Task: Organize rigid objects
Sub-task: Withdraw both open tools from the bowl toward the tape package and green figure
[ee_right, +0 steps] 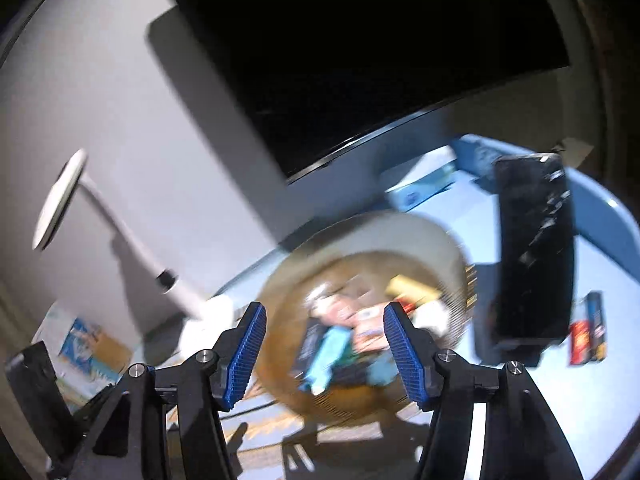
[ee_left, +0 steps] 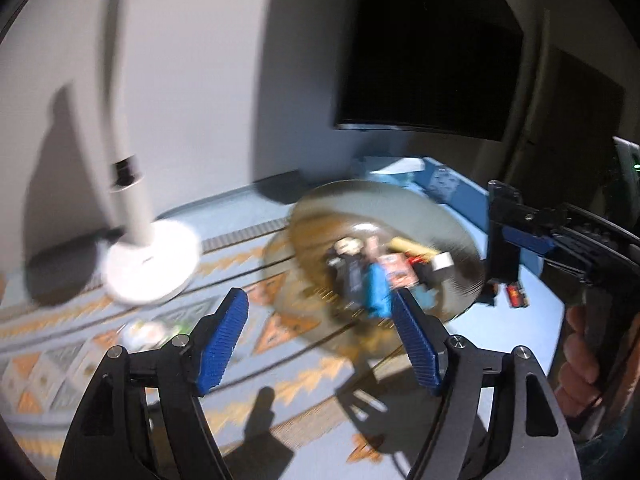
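Left gripper [ee_left: 320, 334]: jaws spread wide, holding nothing, hovering above the patterned cloth [ee_left: 60, 364] just before the bowl.
Right gripper [ee_right: 324, 350]: jaws also wide apart and empty, pointed at the same bowl.
Bowl [ee_left: 404, 208]: round and shallow on the tabletop [ee_left: 532, 320], blurred; it holds a heap of small rigid items [ee_left: 380, 272], including a blue piece and a yellow one.
Still outside: small red and dark packets [ee_right: 588, 330] lie on the tabletop right of the bowl, near a black phone [ee_right: 534, 248].
Progress: judged mostly gathered, a few pieces left.
Surroundings: white lamp base [ee_left: 150, 266] to the left.

bowl [ee_left: 420, 216] contents motion-blurred, lamp [ee_left: 132, 208] smeared
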